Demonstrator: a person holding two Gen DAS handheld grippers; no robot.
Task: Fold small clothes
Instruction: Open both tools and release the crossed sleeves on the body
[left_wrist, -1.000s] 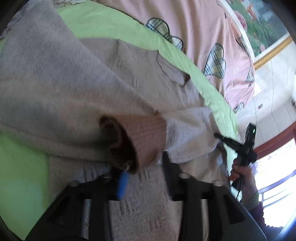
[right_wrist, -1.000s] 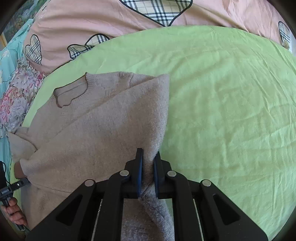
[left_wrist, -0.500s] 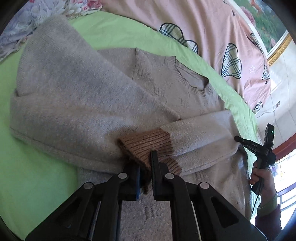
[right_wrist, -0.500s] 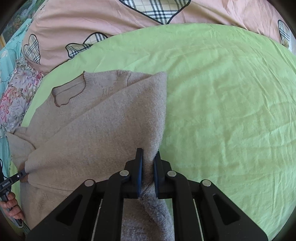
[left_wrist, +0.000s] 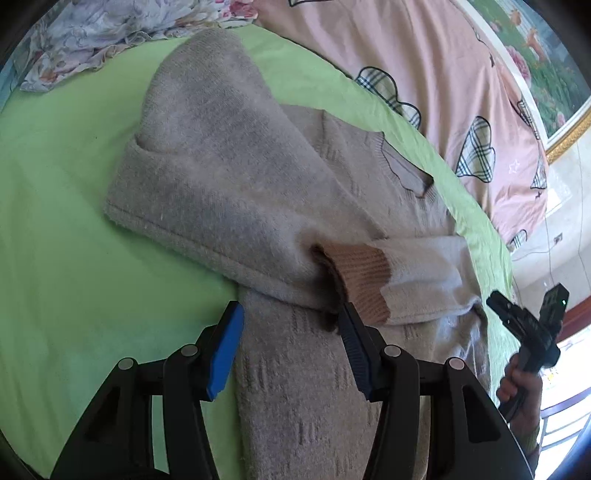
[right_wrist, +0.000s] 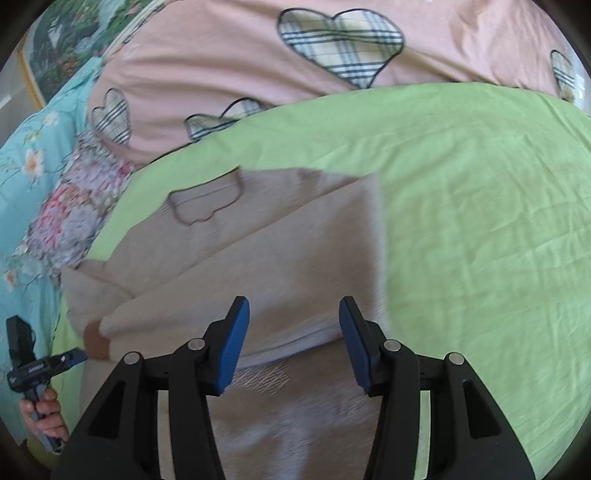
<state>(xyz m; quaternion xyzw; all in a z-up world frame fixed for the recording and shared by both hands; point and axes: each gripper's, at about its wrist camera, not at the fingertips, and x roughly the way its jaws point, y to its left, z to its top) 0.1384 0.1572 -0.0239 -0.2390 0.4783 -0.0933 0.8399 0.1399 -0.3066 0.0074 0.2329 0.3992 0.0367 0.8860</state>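
Observation:
A small beige knit sweater (left_wrist: 236, 177) lies on the green sheet (left_wrist: 66, 280), both sleeves folded across its chest. A brown ribbed cuff (left_wrist: 364, 275) lies just ahead of my left gripper (left_wrist: 291, 349), which is open and empty over the sweater's lower body. In the right wrist view the same sweater (right_wrist: 295, 266) lies flat, neckline (right_wrist: 207, 201) at the far left. My right gripper (right_wrist: 291, 345) is open and empty above the folded sleeve's edge. The brown cuff (right_wrist: 96, 339) shows at the left beside the other gripper (right_wrist: 37, 365).
A pink quilt with plaid hearts (right_wrist: 332, 62) lies along the far side of the bed. Floral bedding (right_wrist: 66, 229) sits at the left. The right gripper and hand show in the left wrist view (left_wrist: 532, 332) near the bed's edge.
Both grippers have opened and let go of the sleeves, which now lie folded on the sweater. Both have drawn back a little.

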